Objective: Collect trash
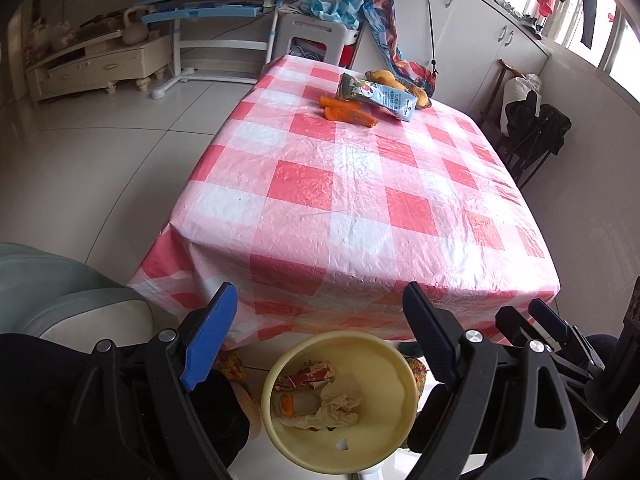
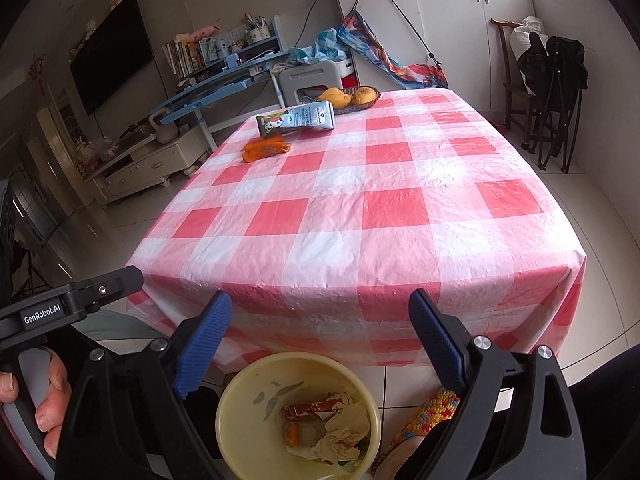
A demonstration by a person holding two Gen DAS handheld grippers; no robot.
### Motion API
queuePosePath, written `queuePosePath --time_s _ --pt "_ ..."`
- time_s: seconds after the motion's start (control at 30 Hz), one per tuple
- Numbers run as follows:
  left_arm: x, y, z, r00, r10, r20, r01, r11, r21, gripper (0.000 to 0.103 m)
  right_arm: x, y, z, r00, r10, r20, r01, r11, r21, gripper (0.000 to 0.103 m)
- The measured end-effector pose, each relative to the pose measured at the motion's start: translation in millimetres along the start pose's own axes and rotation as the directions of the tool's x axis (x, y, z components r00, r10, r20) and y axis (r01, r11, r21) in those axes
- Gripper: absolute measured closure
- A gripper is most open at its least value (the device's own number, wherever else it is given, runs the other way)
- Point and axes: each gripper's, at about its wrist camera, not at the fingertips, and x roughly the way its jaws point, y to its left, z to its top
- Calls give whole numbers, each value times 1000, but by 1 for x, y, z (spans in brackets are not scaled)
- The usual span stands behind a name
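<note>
Left gripper point(image 1: 320, 332) released, jaws wide apart, nothing between the pads. Right gripper point(image 2: 320, 338) same: spread wide, empty. Both hang over the yellow bin point(image 1: 340, 404) on the floor at the near edge of the table point(image 1: 360, 200); in both wrist views the bin sits directly below and between the fingertips.

Bin already holds trash: a crumpled tissue point(image 1: 336, 404), a red-and-white wrapper point(image 1: 310, 374), and a clear packet with an orange bit point(image 1: 298, 402). So part of the collecting looks done.

Near and middle of the checked tablecloth are bare. Left on the table, all at the far end, well apart from both grippers: orange peel-like scraps point(image 2: 266, 148) toward the far left, and just behind them a milk carton point(image 2: 296, 120) lying on its side. Those two read as the remaining trash, judging by look only. Behind the carton, a dish of yellow fruit point(image 2: 354, 98), probably not trash.

From either gripper the remaining pieces lie straight ahead across the whole tabletop, slightly left of centre in the right wrist view; a long reach forward would be needed.

A hand point(image 2: 36, 396) on the other gripper's handle shows at lower left of the right wrist view.
</note>
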Motion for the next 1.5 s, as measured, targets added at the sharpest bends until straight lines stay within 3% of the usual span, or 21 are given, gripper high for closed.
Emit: queuePosePath --time_s 1.5 --pt "0 2 1 1000 -6 9 6 1000 -13 20 6 7 -5 1000 -1 -26 1 1000 -23 16"
